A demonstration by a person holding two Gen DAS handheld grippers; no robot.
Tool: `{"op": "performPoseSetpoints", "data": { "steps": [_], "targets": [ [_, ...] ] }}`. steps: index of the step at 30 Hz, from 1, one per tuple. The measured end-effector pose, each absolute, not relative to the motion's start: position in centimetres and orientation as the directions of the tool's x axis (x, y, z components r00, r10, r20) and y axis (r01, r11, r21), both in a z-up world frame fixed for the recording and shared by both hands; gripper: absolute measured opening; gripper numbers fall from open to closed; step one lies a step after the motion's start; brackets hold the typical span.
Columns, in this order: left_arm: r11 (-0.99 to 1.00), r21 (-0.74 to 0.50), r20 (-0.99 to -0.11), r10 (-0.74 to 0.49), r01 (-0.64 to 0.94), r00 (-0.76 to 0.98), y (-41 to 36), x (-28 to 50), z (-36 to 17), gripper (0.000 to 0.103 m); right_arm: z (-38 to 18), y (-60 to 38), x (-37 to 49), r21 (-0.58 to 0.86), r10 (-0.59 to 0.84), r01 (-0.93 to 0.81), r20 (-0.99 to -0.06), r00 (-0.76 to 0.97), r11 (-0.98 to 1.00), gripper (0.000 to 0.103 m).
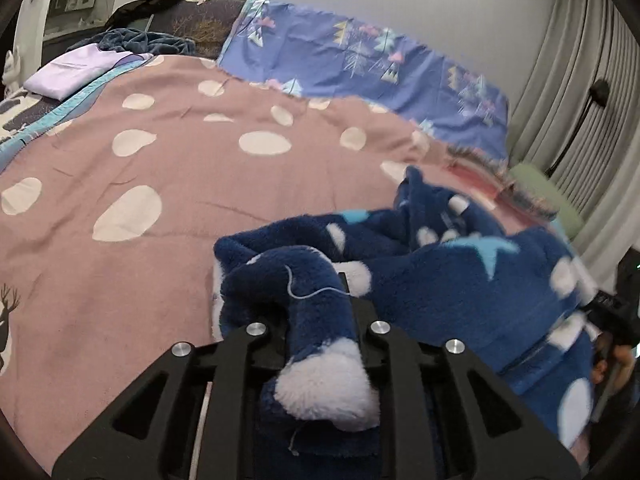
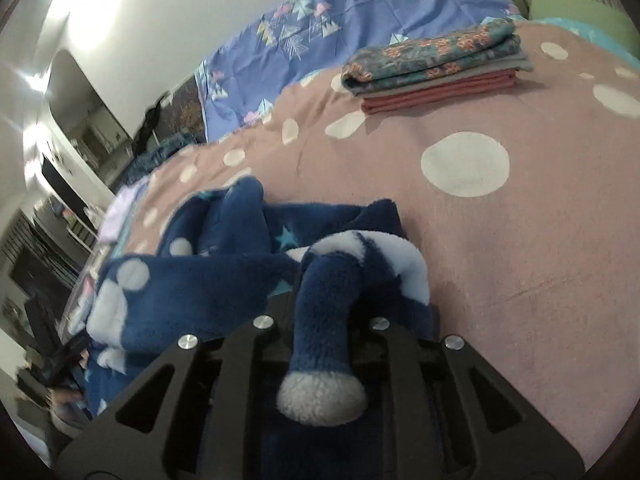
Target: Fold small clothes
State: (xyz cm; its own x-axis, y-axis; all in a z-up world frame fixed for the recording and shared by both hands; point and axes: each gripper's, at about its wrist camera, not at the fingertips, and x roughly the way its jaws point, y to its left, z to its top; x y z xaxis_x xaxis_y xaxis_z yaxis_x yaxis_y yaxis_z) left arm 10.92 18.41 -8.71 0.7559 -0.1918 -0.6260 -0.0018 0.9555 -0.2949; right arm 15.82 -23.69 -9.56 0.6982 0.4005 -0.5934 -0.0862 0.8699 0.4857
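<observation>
A dark blue fleece garment (image 1: 460,276) with white dots and light blue stars lies bunched on the pink spotted blanket (image 1: 168,184). My left gripper (image 1: 316,312) is shut on one edge of it; a fold of fleece is pinched between the jaws and hides the fingertips. In the right wrist view the same garment (image 2: 208,268) stretches to the left, and my right gripper (image 2: 324,308) is shut on another edge, fleece bunched between its jaws. The blanket (image 2: 520,240) lies under it.
A stack of folded clothes (image 2: 436,68) sits on the blanket at the far right. A folded lilac cloth (image 1: 76,70) and a dark blue heap (image 1: 136,40) lie at the far left. A purple patterned sheet (image 1: 360,60) covers the wall side. Curtains (image 1: 580,100) hang on the right.
</observation>
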Motion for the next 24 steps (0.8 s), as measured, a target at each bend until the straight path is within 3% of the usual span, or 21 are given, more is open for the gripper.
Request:
{"op": "performPoseSetpoints", "data": {
  "steps": [3, 6, 7, 9, 10, 11, 14, 17, 19, 20, 22, 24],
  "targets": [
    [0.957, -0.291, -0.635, -0.205, 0.015, 0.745, 18.8, 10.5, -8.2, 0.021, -8.8, -23.9, 15.7, 0.473, 0.414, -0.116, -0.597, 0.687, 0.873, 0.018],
    [0.960, -0.280, -0.626, -0.208, 0.032, 0.751, 18.9, 9.5, -6.8, 0.027, -7.6, -24.1, 14.5, 0.459, 0.421, -0.140, -0.597, 0.683, 0.877, 0.043],
    [0.958, -0.283, -0.618, -0.217, 0.043, 0.756, 19.0, 8.7, -6.2, 0.033, -6.9, -24.4, 13.6, 0.449, 0.420, -0.153, -0.586, 0.693, 0.880, 0.055],
    [0.958, -0.280, -0.601, -0.228, 0.066, 0.766, 19.3, 7.2, -5.1, 0.047, -5.6, -24.9, 12.0, 0.386, 0.392, -0.183, -0.578, 0.715, 0.904, 0.061],
    [0.962, -0.262, -0.592, -0.220, 0.073, 0.775, 19.4, 6.3, -4.7, 0.059, -5.1, -25.1, 11.3, 0.347, 0.374, -0.196, -0.581, 0.723, 0.917, 0.064],
    [0.969, -0.235, -0.583, -0.201, 0.073, 0.788, 19.5, 5.3, -4.1, 0.062, -4.6, -25.2, 10.4, 0.271, 0.335, -0.211, -0.589, 0.735, 0.939, 0.068],
    [0.985, -0.156, -0.577, -0.148, 0.069, 0.804, 20.0, 2.5, -3.3, 0.063, -4.9, -25.4, 9.4, 0.125, 0.253, -0.226, -0.631, 0.733, 0.966, 0.070],
    [0.994, -0.077, -0.627, -0.111, 0.081, 0.771, 19.6, 2.1, -4.4, 0.064, -6.1, -24.8, 9.6, 0.066, 0.223, -0.244, -0.678, 0.700, 0.968, 0.070],
    [0.996, 0.031, -0.683, -0.041, 0.085, 0.729, 18.3, 2.8, -5.8, 0.064, -6.9, -23.4, 10.0, 0.003, 0.193, -0.267, -0.699, 0.689, 0.964, 0.070],
    [0.984, 0.145, -0.705, 0.032, 0.100, 0.709, 16.8, 3.4, -6.9, 0.064, -7.1, -22.7, 10.4, -0.041, 0.168, -0.274, -0.701, 0.693, 0.961, 0.072],
    [0.957, 0.265, -0.680, 0.096, 0.121, 0.727, 15.5, 3.5, -7.4, 0.064, -7.3, -21.2, 10.8, -0.129, 0.121, -0.286, -0.691, 0.713, 0.950, 0.072],
    [0.947, 0.291, -0.659, 0.093, 0.138, 0.746, 15.2, 4.5, -6.6, 0.064, -7.2, -20.4, 11.8, -0.152, 0.114, -0.293, -0.684, 0.721, 0.944, 0.073]
  ]
}}
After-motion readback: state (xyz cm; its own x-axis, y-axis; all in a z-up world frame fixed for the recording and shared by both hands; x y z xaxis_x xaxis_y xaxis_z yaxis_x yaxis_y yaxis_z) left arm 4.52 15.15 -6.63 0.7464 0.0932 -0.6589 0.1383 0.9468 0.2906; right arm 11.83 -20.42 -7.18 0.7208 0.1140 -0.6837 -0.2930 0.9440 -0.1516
